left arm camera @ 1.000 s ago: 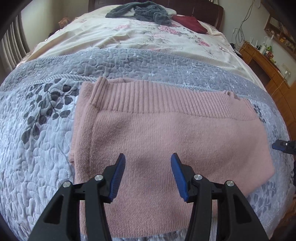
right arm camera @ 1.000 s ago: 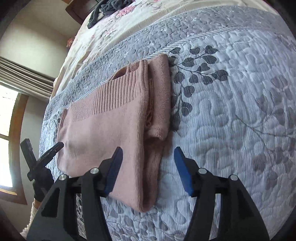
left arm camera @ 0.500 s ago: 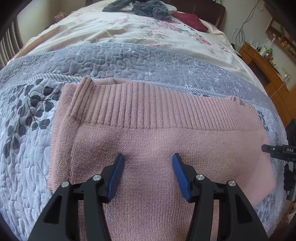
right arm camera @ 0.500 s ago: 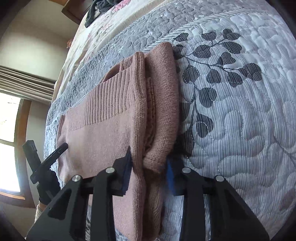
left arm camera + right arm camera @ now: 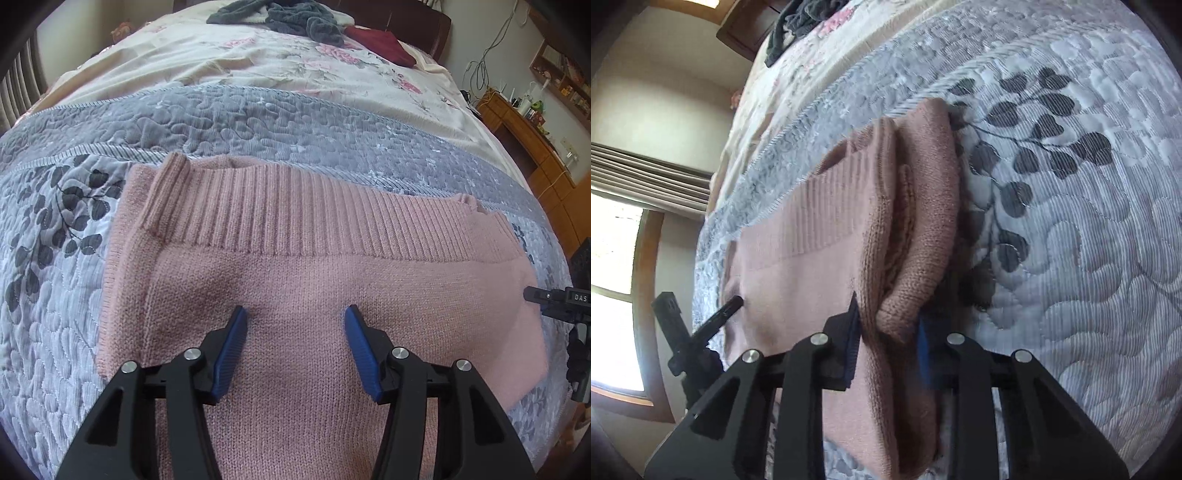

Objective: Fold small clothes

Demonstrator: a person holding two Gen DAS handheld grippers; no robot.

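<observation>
Pink sweater [image 5: 314, 295] lay flat on the grey quilt [image 5: 55, 295]. Right gripper [image 5: 888, 332] pinched the sweater's folded side edge; left gripper [image 5: 293, 332] hung spread above its middle. Risk: thick knit could slip out, undoing the fold.

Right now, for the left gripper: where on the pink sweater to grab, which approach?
Probably the folded side edge of the pink sweater, approached from that outer side, fingers low along the quilt. The layers stack into an edge there; the left gripper hangs open over flat knit. The right gripper already pinches the opposite edge.
</observation>
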